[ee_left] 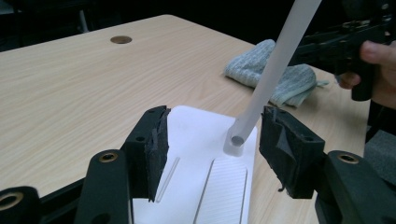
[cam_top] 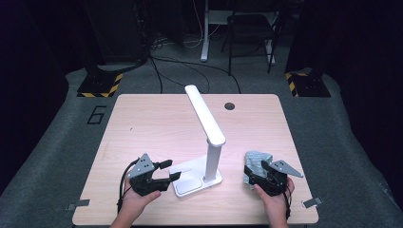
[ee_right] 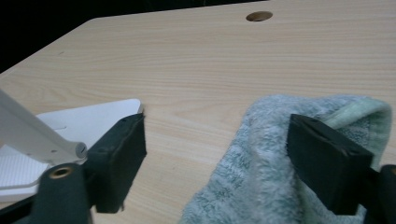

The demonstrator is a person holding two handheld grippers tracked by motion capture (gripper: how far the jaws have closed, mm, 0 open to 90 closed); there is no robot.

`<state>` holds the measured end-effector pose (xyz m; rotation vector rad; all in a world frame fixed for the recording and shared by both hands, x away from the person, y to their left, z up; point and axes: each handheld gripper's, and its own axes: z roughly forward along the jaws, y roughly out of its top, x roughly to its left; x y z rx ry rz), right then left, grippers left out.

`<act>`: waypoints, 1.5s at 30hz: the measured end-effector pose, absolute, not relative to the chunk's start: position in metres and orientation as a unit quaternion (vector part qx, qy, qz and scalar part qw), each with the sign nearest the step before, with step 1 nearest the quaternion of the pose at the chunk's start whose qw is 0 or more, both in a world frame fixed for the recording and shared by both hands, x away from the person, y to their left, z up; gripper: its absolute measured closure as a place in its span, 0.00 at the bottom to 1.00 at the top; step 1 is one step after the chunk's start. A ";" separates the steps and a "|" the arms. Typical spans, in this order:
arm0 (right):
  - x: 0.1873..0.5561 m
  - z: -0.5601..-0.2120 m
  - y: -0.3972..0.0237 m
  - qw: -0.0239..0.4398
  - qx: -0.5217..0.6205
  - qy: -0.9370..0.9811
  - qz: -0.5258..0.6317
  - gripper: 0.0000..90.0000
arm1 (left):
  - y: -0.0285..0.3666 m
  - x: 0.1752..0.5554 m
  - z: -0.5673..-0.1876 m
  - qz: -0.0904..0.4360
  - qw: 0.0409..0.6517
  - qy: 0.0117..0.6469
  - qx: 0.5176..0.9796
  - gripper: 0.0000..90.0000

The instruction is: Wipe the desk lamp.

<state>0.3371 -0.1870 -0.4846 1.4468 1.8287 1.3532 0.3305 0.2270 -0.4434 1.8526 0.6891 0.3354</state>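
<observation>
left gripper spread over the white desk lamp's base; right gripper spread beside the grey-green towel near the surface's front edge, wiping not begun.

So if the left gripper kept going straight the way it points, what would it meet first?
Probably the white lamp's base and upright post: they sit between the open left gripper; depth is uncertain.

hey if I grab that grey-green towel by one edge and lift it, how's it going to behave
The towel lies rumpled and folded on the table, so it will probably droop limply. Its fuzzy pile should grip the pads rather than slip. It looks light and unlikely to roll.
</observation>
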 end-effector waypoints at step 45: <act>0.321 -0.448 -0.102 0.203 0.392 0.738 0.511 0.43 | 0.240 0.323 -0.456 0.150 0.516 0.298 0.789 0.43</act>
